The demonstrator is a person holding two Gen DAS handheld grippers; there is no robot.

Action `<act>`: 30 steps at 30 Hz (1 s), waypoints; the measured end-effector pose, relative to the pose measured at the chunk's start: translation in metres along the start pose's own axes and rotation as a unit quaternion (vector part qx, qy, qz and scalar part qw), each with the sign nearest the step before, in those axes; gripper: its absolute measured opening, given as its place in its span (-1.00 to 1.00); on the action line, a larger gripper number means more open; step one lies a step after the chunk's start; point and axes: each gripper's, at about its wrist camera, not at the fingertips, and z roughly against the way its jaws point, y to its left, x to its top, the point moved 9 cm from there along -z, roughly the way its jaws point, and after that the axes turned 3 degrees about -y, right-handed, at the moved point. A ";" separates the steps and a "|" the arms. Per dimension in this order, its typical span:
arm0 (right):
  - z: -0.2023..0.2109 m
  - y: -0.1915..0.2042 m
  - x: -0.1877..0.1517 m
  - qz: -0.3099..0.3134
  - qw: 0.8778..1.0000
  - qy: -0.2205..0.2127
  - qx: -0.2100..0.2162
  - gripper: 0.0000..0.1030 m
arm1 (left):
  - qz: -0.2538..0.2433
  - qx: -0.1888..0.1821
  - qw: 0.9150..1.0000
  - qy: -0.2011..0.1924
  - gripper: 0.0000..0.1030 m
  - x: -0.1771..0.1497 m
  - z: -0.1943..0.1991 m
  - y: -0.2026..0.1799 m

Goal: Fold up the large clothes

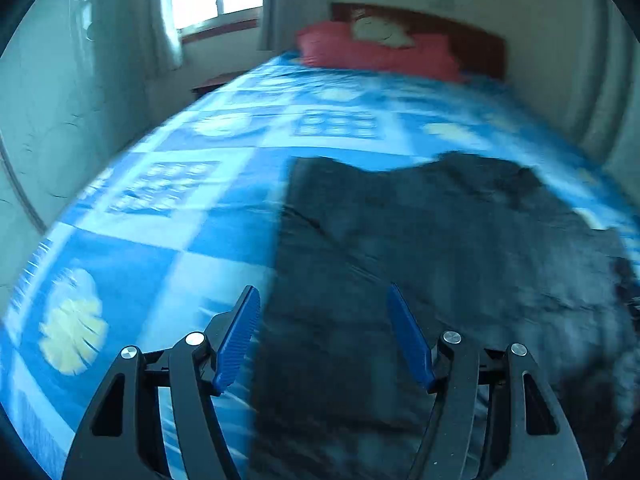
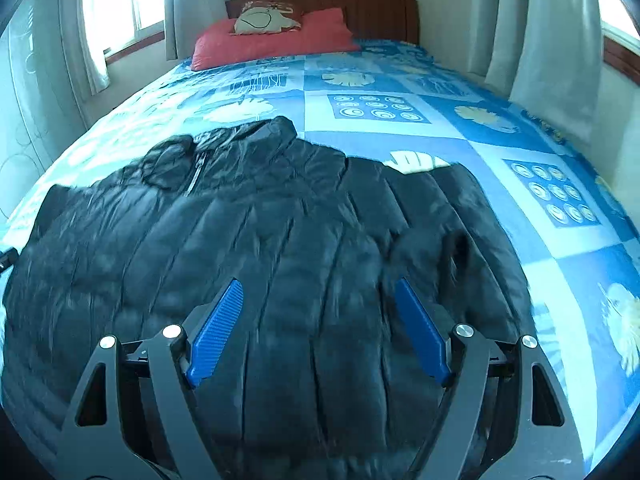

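Note:
A large black quilted puffer jacket (image 2: 248, 240) lies spread flat on the bed, collar and zip towards the headboard, one sleeve (image 2: 460, 216) lying along its right side. My right gripper (image 2: 318, 288) is open and empty, hovering above the jacket's lower middle. In the left wrist view, which is motion-blurred, the jacket (image 1: 440, 264) fills the right half. My left gripper (image 1: 322, 294) is open and empty over the jacket's left edge, its left finger (image 1: 240, 328) above the bedsheet.
The bed carries a blue patterned sheet (image 2: 400, 120) with a red pillow (image 2: 272, 40) and a small cushion (image 2: 264, 20) against the wooden headboard (image 2: 380, 12). Curtained windows (image 2: 116, 4) stand at the left and right. A wall (image 1: 60, 120) runs close along the bed's left side.

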 end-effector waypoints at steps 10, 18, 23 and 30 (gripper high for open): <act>-0.024 0.001 -0.028 0.003 1.000 0.026 -0.008 0.58 | -0.077 0.028 0.995 0.052 0.33 -0.039 -0.047 -0.046; 0.061 -0.015 -0.046 0.003 1.000 0.002 0.008 0.58 | -0.055 0.008 0.998 0.040 0.33 -0.049 0.022 -0.017; 0.121 -0.047 -0.092 -0.005 1.000 0.013 -0.005 0.58 | -0.044 0.013 0.998 0.033 0.33 -0.096 0.089 0.023; 0.196 -0.091 -0.176 -0.018 0.998 0.041 -0.036 0.58 | -0.005 0.016 0.998 0.066 0.33 -0.176 0.164 0.076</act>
